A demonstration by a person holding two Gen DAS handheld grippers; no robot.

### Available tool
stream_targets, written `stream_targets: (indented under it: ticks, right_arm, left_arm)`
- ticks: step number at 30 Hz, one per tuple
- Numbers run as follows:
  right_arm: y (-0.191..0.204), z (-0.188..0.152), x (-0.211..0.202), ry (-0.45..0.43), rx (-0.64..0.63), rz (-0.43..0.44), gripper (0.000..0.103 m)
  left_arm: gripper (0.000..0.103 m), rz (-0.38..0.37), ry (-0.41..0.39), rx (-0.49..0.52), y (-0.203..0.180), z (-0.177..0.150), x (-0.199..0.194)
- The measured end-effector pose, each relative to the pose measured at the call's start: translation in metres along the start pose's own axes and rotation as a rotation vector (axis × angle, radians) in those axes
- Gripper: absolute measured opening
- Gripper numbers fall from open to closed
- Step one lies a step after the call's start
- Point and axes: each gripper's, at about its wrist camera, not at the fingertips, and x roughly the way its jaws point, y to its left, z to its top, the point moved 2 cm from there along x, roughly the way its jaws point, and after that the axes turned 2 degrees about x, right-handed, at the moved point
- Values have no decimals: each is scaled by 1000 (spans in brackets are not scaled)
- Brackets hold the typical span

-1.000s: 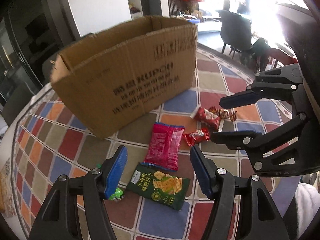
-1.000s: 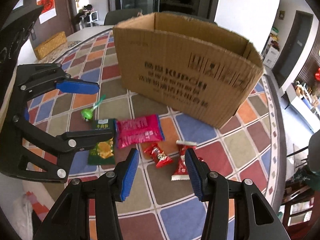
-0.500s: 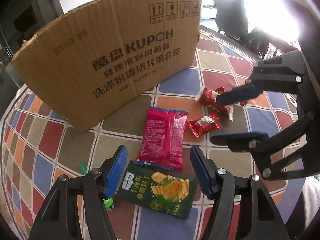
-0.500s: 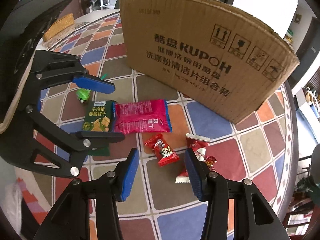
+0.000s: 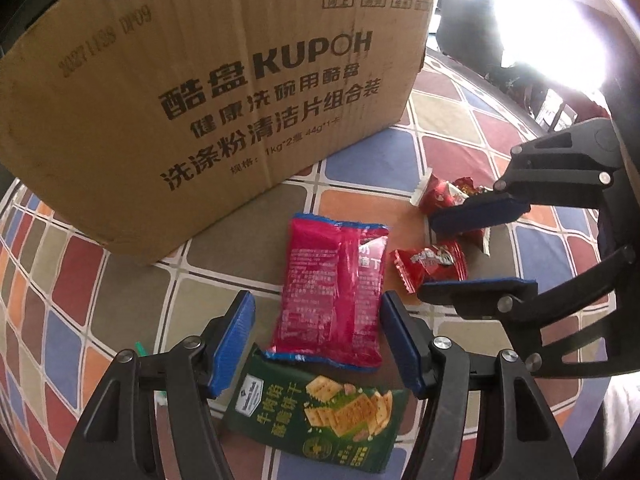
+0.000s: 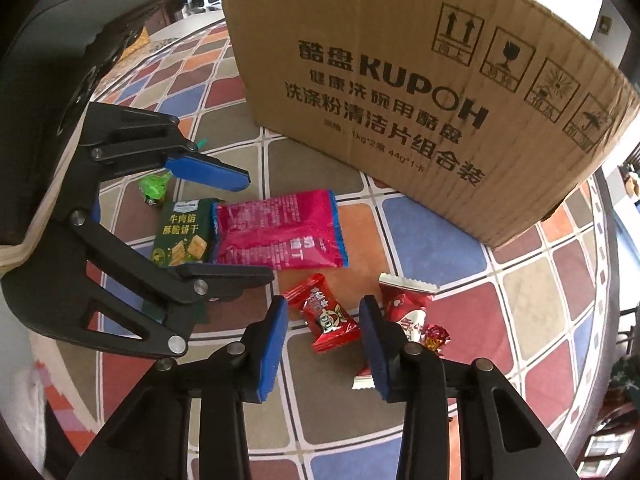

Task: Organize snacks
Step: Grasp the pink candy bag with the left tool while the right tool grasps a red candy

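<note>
Snacks lie on the tiled table in front of a cardboard box [image 5: 224,92] [image 6: 420,100]. My left gripper [image 5: 318,344] [image 6: 260,226] is open and hangs low over the pink packet [image 5: 332,288] [image 6: 280,232], whose near end sits between its blue pads without touching them. A green cracker packet [image 5: 316,412] [image 6: 180,236] lies just beside the pink one. My right gripper [image 6: 324,340] [image 5: 426,256] is closing, with a small red candy [image 6: 328,320] [image 5: 430,264] between its pads; the pads do not press on it.
A red-and-white packet [image 6: 408,308] [image 5: 440,196] and a tiny foil sweet [image 6: 436,336] lie right of the red candy. A green lollipop [image 6: 154,188] rests left of the cracker packet. The box wall stands close behind the snacks. The table edge [image 6: 600,240] curves on the right.
Both grippers have sunk toward the table and tipped further down, so the box now fills the top of both views. The right gripper's jaws have narrowed around the red candy.
</note>
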Motion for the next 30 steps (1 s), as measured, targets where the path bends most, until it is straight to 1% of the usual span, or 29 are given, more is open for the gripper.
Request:
stream_targets:
  ticks: [4, 6, 7, 10, 12, 17, 20, 23, 25, 30]
  right_arm:
    - [-5, -1, 7, 9, 21, 11, 36]
    - [-7, -2, 8, 8, 29, 19, 33]
    - [-8, -2, 8, 7, 34, 23, 33]
    - [-8, -3, 8, 7, 42, 35, 28]
    - [-8, -3, 8, 1, 47, 29, 25]
    - [-10, -7, 4, -13, 70, 31, 23]
    - [-11, -10, -1, -24, 89, 39, 22]
    - [-11, -11, -7, -44, 102, 40, 22]
    - [-13, -11, -11, -57, 113, 39, 22]
    - [-19, -12, -30, -107, 145, 35, 22]
  left_arm:
    - [60, -8, -2, -24, 2, 1, 2]
    - [52, -8, -6, -25, 4, 0, 3]
    - [50, -8, -8, -26, 4, 0, 3]
    - [48, -2, -12, -37, 5, -1, 3]
    - [44, 4, -15, -43, 4, -1, 0]
    - [43, 3, -22, -83, 4, -3, -2]
    - [42, 16, -39, -94, 2, -7, -8]
    - [42, 31, -59, -108, 0, -8, -18]
    - [42, 53, -78, -114, -1, -8, -25]
    - [42, 67, -118, -138, -3, -5, -44]
